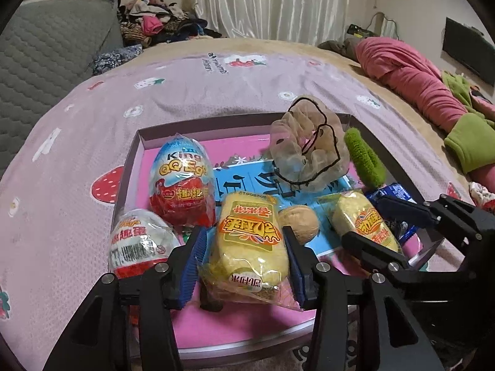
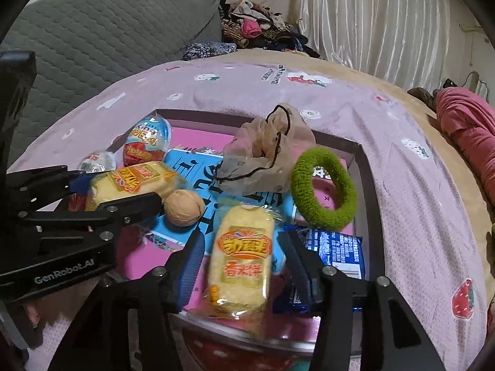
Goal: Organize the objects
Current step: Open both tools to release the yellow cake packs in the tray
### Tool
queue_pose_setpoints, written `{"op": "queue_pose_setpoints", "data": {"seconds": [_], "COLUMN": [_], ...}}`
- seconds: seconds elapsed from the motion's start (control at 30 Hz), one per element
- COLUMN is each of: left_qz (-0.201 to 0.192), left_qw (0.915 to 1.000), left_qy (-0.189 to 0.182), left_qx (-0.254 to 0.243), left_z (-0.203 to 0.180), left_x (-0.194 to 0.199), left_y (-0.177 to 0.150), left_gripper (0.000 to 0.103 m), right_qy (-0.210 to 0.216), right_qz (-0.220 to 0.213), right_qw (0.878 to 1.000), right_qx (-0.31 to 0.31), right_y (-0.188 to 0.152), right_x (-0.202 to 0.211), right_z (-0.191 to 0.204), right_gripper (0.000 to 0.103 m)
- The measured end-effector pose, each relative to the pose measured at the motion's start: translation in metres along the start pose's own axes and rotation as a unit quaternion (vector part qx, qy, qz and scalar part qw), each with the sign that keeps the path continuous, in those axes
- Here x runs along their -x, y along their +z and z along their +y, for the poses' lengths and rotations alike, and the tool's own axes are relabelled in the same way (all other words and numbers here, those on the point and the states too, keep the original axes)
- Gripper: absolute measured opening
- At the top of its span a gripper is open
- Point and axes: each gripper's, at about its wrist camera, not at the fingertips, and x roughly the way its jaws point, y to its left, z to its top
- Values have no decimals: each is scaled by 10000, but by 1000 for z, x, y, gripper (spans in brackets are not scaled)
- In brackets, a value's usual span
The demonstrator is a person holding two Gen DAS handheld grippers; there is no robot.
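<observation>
A shallow pink tray (image 1: pixel 136 154) lies on the bed. My left gripper (image 1: pixel 244 256) is shut on a yellow rice-cracker pack (image 1: pixel 247 241) at the tray's front left. My right gripper (image 2: pixel 241 266) has its jaws around a second yellow rice-cracker pack (image 2: pixel 241 259), with gaps on both sides; it shows in the left wrist view (image 1: pixel 362 219). A walnut (image 1: pixel 298 223) lies between the two packs. Two wrapped toy eggs (image 1: pixel 182 182) (image 1: pixel 139 242) sit at the tray's left. A beige scrunchie (image 1: pixel 309 148), a green scrunchie (image 2: pixel 323 185) and a blue snack pack (image 2: pixel 337 247) lie at the right.
The tray lies on a pink strawberry-print sheet (image 1: pixel 216 92). A grey quilted headboard (image 1: pixel 46 46) stands at the left. A pile of clothes (image 1: pixel 161 21) is behind the bed. Pink and green bedding (image 1: pixel 417 77) is bunched at the right.
</observation>
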Motion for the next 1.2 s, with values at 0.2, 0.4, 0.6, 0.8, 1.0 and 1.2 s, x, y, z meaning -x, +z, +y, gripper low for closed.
{"op": "queue_pose_setpoints", "data": {"seconds": [0.2, 0.4, 0.6, 0.8, 1.0, 1.2], "left_qz": [54, -68, -362, -521, -689, -593], "left_qw": [9999, 9999, 9992, 9982, 9962, 9957], "left_qy": [-136, -126, 62, 159, 499, 702], "left_qx": [6, -7, 127, 233, 161, 134], "left_z": [1, 0, 7, 11, 6, 1], "left_x": [2, 14, 39, 61, 83, 99], "left_y": [-1, 0, 7, 10, 6, 0], "left_gripper": [60, 75, 83, 85, 103, 103], "right_qy": [-129, -194, -188, -198, -268, -265], "right_qz": [-48, -155, -395, -663, -764, -795], "right_qw": [9999, 9997, 9986, 9967, 9953, 9950], "right_qx": [64, -73, -282, -422, -530, -534], "right_y": [0, 2, 6, 8, 4, 2], "right_x": [8, 18, 38, 61, 84, 106], "right_z": [1, -7, -13, -14, -17, -18], "right_gripper": [61, 66, 82, 88, 91, 93]}}
